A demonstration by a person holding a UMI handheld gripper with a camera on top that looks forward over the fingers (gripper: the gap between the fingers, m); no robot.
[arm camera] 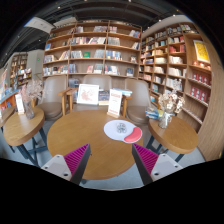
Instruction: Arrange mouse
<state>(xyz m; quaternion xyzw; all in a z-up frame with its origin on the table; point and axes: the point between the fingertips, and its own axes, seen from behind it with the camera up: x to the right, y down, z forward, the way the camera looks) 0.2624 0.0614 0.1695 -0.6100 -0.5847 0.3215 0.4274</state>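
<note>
The room was a library or reading room: tall wooden bookshelves [95, 50] lined the far wall and ran round the right-hand side, filled with books and boxes. In front of them stood a large round wooden table [85, 140], directly ahead of the gripper and evidently the work surface, since the gripper faced it squarely from above its near edge. Two smaller round tables flanked it, one to the left [20, 128] and one to the right [178, 136]; the right one carried a vase of dried flowers [166, 108], apparently decoration only. At the far side of the large table stood upright display cards [88, 95], turned toward the viewer, as signage would be. Nearer, right of the table's centre, lay a white round mat [118, 128] with a pink mat [133, 134] overlapping its right edge, probably laid out as the mouse's place. A small dark shape on the white mat may have been the mouse [122, 127], but it was too small to confirm. The gripper [112, 160] was held with its fingers spread wide and nothing between them, short of the mats, consistent with an approach not yet begun.
</note>
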